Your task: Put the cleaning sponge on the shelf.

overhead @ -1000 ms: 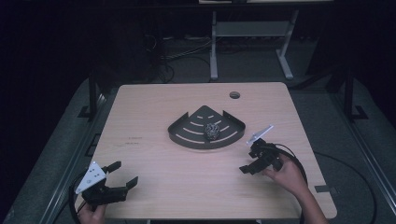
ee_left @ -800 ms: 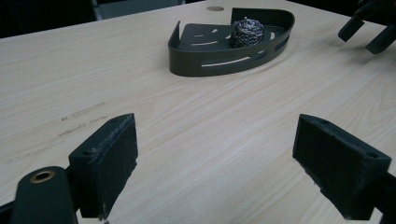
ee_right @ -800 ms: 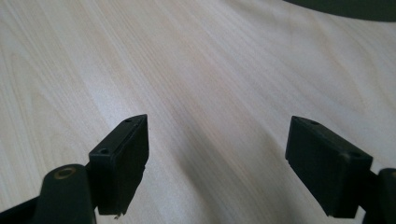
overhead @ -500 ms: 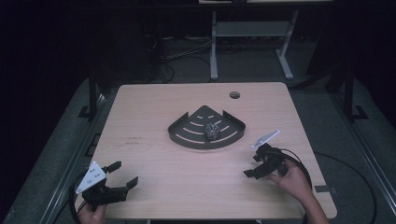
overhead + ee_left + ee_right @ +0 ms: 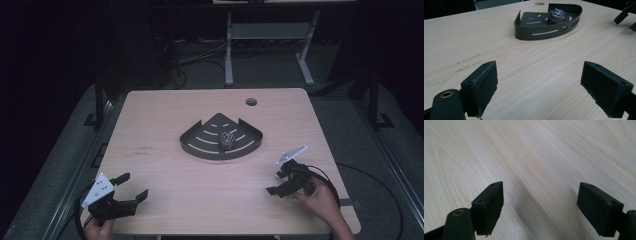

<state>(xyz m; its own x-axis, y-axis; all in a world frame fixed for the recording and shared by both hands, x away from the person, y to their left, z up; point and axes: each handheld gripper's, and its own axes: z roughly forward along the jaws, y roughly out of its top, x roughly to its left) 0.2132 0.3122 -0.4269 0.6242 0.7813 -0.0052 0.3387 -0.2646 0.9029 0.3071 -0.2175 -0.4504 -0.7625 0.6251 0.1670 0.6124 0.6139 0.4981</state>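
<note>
Pale wooden worktop (image 5: 165,125) carries one dark corner tray (image 5: 200,146) holding one metal scouring ball (image 5: 228,140). Two grippers flank that tray. Left gripper (image 5: 131,186) sits low, well nearer the person than the tray, jaws spread apart, empty, aimed toward it. Right gripper (image 5: 275,182) hangs tilted downward beyond the tray's right corner, jaws apart, nothing between them.

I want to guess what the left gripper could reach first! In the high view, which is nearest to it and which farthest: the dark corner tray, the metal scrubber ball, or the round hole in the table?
1. Dark corner-shaped tray, mid-table, its curved front edge toward the left gripper.
2. Shiny metal scrubber ball, inside the tray, right of its middle.
3. Round hole in the wooden table, near the far edge.
</note>
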